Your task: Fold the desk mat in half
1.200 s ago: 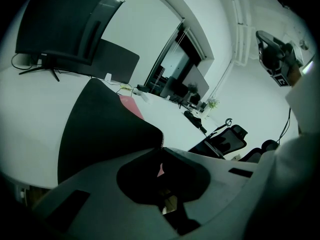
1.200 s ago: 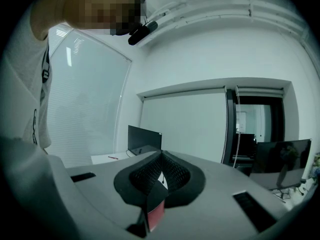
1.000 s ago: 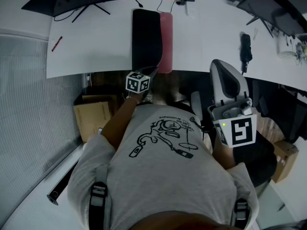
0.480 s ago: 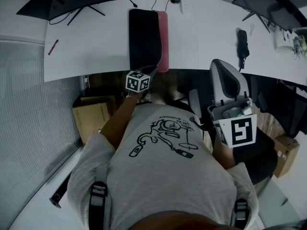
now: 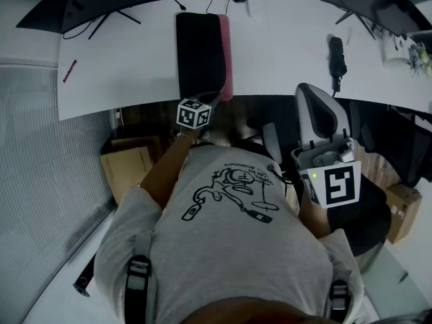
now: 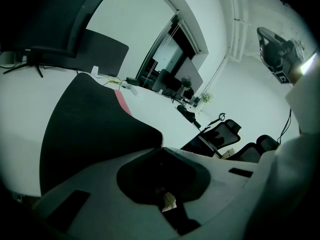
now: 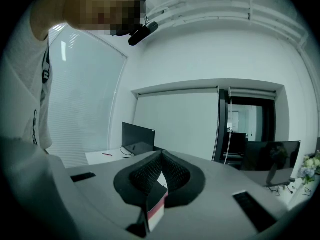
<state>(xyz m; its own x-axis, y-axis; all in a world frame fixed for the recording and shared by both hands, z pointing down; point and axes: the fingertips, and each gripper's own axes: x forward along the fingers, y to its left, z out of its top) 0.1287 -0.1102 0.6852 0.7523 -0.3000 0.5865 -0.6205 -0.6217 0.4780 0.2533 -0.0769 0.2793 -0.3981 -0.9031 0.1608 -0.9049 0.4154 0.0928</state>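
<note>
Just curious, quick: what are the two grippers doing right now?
Left gripper: closed on a corner of the mat.
Right gripper: closed, empty.

A curved white tabletop point(image 5: 128, 66) carries dark monitors point(image 5: 101, 2). Beside it stand an office chair point(image 5: 322, 117) and a cardboard box point(image 5: 128, 171). Ribbed window blinds point(image 5: 40, 160) run along the left, and the walls point(image 7: 200, 49) are white.

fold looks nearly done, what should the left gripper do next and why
Probably ease the left gripper toward the pink strip, then release. Its jaws are shut on the near corner of the desk mat, and the black top layer stops short of the pink edge, so the halves aren't yet aligned.
</note>
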